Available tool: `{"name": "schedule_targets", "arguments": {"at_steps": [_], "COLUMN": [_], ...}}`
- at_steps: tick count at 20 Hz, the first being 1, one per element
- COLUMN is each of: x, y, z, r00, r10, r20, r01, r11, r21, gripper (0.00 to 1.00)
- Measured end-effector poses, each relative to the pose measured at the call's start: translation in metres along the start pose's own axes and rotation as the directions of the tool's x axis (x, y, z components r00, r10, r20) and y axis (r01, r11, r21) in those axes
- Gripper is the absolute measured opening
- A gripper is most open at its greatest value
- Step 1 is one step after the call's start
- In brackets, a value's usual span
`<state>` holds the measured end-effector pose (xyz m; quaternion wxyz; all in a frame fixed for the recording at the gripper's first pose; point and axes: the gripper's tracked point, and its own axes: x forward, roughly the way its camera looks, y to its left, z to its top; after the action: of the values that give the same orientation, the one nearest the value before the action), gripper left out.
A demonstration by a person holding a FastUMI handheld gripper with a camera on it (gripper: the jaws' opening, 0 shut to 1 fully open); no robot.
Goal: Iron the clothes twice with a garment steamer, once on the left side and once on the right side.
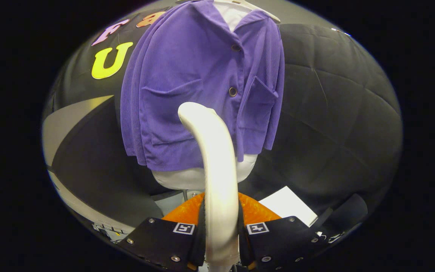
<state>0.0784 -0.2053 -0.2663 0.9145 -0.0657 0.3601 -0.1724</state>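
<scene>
Purple shirt hangs beyond the steamer clamped in the tool.

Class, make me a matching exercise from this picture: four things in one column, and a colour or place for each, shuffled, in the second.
Things:
1. shirt
2. steamer handle
3. mannequin torso
4. sheet of paper

Descriptions:
A. clamped between the fingers of the gripper
B. purple, buttoned, with chest pockets
C. flat and white, beyond the right finger
D. pale, showing below the shirt hem

Pairs: 1-B, 2-A, 3-D, 4-C
</scene>
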Motion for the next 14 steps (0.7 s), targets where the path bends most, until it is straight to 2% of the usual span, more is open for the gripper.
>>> {"name": "schedule_targets", "arguments": {"at_steps": [4, 7, 9, 14], "x": [-0.023, -0.033, -0.041, -0.044], "y": [-0.041, -0.054, -0.066, -0.091], "z": [0.044, 0.081, 0.104, 0.171], "r00": [0.989, 0.982, 0.972, 0.932], "r10": [-0.083, -0.078, -0.104, -0.183], "r20": [0.12, 0.171, 0.211, 0.312], "r01": [0.09, 0.083, 0.112, 0.182], "r11": [0.995, 0.996, 0.993, 0.983], "r21": [-0.048, -0.019, -0.028, 0.033], "gripper": [0.35, 0.35, 0.35, 0.35]}}
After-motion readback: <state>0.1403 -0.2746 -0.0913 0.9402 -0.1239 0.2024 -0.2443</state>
